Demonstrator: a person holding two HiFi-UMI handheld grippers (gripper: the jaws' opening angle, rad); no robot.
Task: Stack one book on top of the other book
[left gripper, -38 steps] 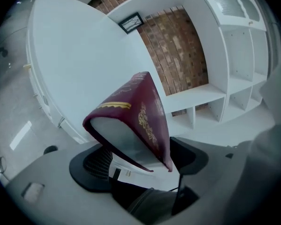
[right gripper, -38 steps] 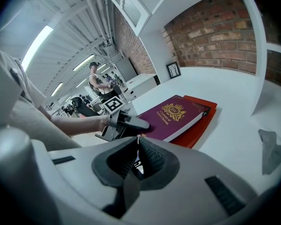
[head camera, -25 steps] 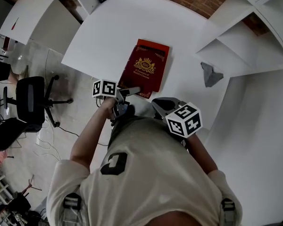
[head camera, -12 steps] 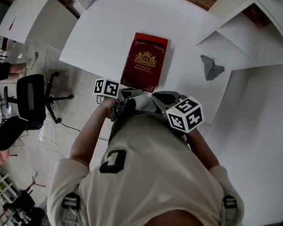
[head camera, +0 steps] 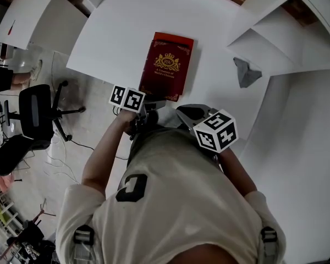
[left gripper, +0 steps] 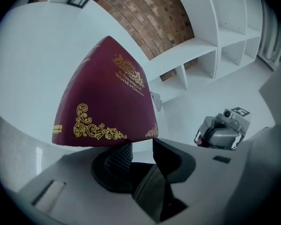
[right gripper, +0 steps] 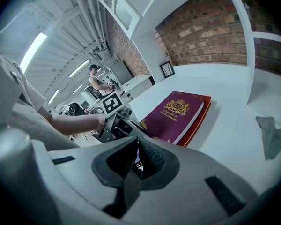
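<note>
My right gripper point(right gripper: 136, 146) sits near the front edge of the white tabletop point(head camera: 126, 26), its fingers point(right gripper: 152, 161) pressed together on nothing. My left gripper point(left gripper: 143, 146) has just been closing. Its fingers point(left gripper: 119, 156) stand a narrow gap apart, with only tabletop showing between them. Right at their tips is the near edge of the maroon hardcover book with gold lettering point(left gripper: 107, 102); I can't tell if it touches. It lies on the red book point(head camera: 175, 37).

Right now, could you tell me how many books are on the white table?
2: a maroon book lies on top; a red book sits directly beneath it, only its edges showing.
</note>
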